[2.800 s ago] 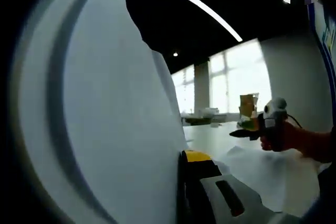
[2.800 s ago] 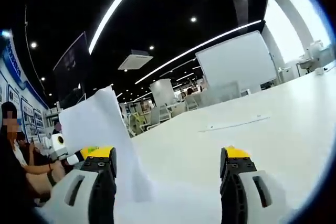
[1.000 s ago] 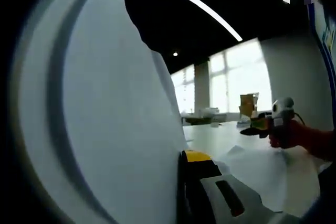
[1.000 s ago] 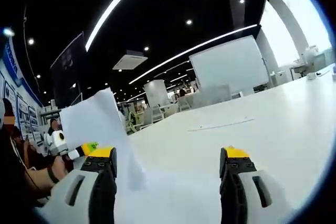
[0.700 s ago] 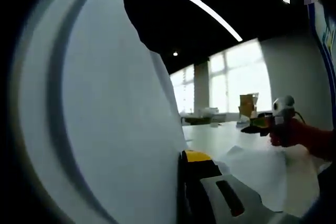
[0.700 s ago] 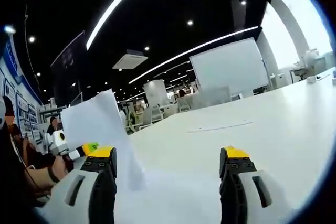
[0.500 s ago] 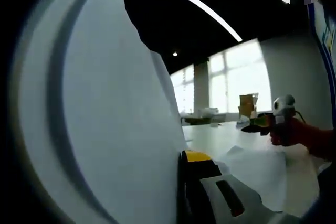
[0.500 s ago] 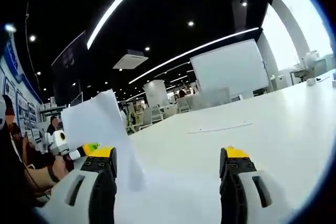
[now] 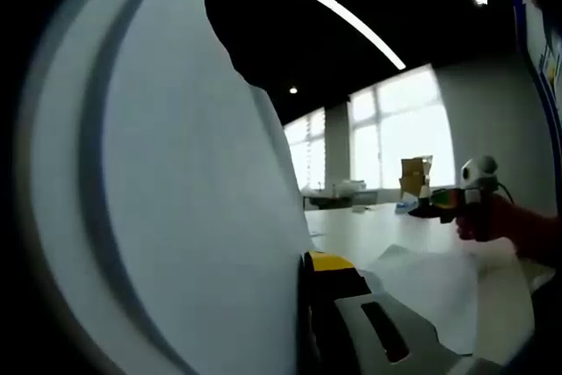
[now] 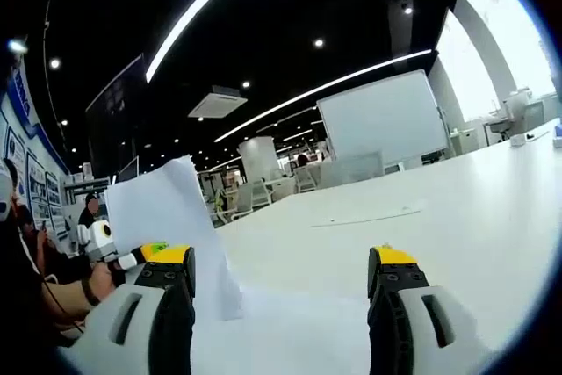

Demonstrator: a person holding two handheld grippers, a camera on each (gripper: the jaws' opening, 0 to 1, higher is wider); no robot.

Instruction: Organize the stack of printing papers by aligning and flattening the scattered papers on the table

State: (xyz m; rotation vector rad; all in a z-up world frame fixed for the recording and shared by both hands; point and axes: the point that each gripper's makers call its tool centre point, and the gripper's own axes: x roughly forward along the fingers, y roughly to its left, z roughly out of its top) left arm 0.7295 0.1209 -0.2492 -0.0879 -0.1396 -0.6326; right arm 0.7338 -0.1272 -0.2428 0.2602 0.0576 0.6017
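Left gripper (image 9: 303, 322) pinches upright printing papers (image 9: 176, 199), hiding everything from 7 to 11 o'clock. Right gripper (image 10: 281, 292) is spread above the white table (image 10: 457, 208); no legible writing.

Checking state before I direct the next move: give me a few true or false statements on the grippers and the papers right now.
1. The left gripper holds a sheet of paper upright above the table. True.
2. The right gripper is clamped on a paper. False: its jaws stand apart with nothing between them.
3. Another paper lies flat on the table. True.
4. The held sheet lies flat on the stack. False: it stands raised, filling much of the left gripper view.
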